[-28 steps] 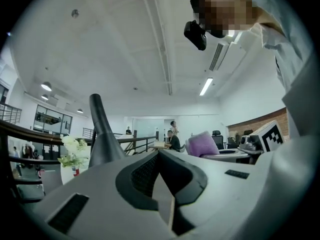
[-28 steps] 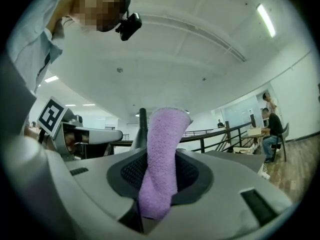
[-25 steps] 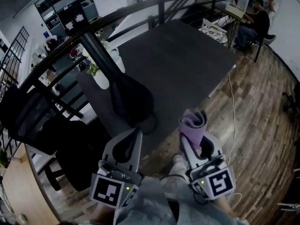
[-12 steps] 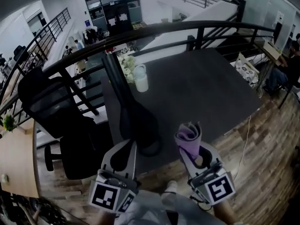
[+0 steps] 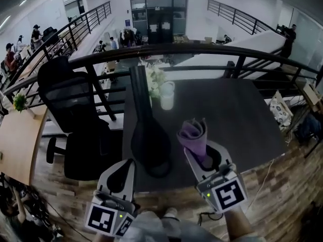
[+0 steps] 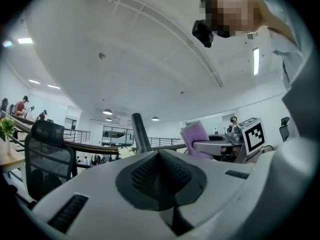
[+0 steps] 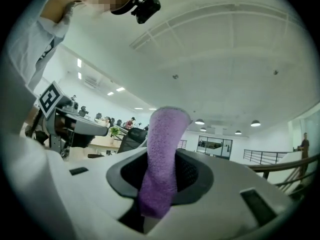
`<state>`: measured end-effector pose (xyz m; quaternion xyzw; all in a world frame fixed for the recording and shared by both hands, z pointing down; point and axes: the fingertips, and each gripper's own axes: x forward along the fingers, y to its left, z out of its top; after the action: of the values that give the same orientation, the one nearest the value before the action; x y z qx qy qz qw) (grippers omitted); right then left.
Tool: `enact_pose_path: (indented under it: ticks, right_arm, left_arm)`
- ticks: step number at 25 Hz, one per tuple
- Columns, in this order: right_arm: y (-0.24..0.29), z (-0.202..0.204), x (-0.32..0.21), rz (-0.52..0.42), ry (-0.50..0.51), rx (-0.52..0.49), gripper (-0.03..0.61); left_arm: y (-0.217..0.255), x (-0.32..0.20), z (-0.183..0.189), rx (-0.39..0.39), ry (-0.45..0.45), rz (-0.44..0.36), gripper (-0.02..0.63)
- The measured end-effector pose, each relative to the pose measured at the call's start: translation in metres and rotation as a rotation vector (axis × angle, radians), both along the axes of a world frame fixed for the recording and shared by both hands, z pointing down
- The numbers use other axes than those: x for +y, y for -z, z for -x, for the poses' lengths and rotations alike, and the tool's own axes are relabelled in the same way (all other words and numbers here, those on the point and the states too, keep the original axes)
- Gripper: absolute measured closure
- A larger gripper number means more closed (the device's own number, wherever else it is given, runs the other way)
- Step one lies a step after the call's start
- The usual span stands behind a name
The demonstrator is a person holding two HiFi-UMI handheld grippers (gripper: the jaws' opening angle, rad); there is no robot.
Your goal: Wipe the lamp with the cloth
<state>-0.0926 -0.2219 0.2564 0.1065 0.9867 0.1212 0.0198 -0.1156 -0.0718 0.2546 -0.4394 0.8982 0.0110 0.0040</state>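
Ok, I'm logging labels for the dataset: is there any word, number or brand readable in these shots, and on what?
No text can be read anywhere.
Marker cubes on the left gripper and right gripper: black-and-white square patterns only, no letters.
Blue sign on the far wall: too small to read.
Purple cloth and black lamp: no print visible.

The head view has swung round, so the lamp [image 5: 149,140] now stands straight ahead and nearly upright, no longer leaning in from the upper left. The right gripper [image 5: 204,156] has drawn closer to the lamp, and its cloth [image 5: 194,135] now stands just right of the lamp's base, where before it was farther off to the right. The left gripper [image 5: 121,174] has dropped back to the lower left of the lamp's base, no longer overlapping its edge.
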Motion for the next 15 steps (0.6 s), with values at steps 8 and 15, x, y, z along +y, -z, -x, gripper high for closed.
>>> enact_pose_path:
  ticks: [8,15]
  right_arm:
    - [0.052,0.063,0.007,-0.189,0.056,-0.045,0.462]
    - [0.104,0.119,0.025,-0.361,0.074,-0.099,0.462]
  left_arm:
    - [-0.003,0.026,0.008,0.003,0.026,0.016,0.612]
    - [-0.002,0.06,0.015,0.02,0.082,-0.003,0.612]
